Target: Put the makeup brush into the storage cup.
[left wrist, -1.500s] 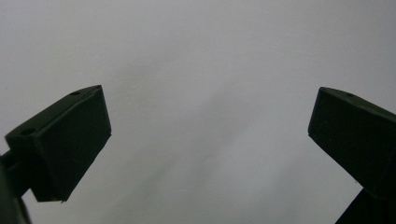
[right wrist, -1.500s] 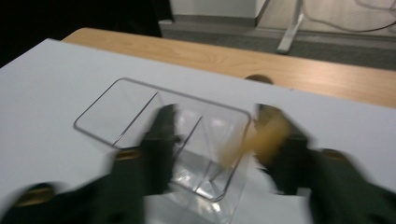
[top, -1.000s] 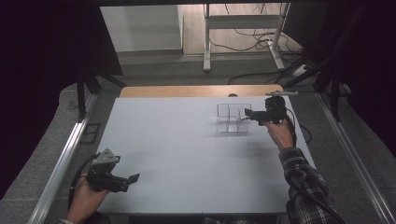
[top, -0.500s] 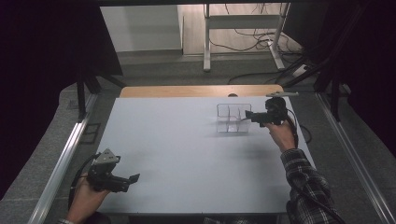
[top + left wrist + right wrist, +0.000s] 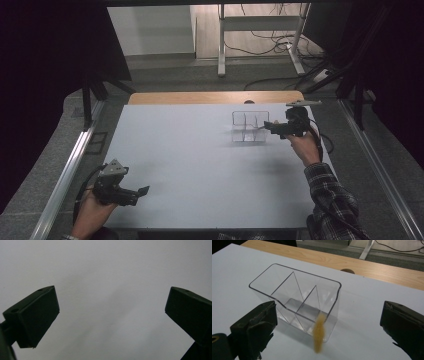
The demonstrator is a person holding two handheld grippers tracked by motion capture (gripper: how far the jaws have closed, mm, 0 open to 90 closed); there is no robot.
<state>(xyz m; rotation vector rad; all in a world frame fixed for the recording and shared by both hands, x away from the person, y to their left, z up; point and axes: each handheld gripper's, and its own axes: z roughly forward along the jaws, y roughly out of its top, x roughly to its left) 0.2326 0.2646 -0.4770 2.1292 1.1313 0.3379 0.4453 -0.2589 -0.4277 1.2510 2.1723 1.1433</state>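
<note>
the right tongs (image 5: 322, 340) stand wide just before the clear divided box (image 5: 294, 297), a small yellow stick (image 5: 319, 333) blurred between their jaws and not yet in a compartment, while the left tongs (image 5: 131, 195), also wide, rest idle well apart.

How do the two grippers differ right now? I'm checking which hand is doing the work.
The right gripper is far out on the table, at the clear divided organizer; the left gripper sits at the near edge, apart from any object. A blurred tan object shows between the right gripper's jaws; the left gripper's jaws frame bare white table. Both are open.
</note>
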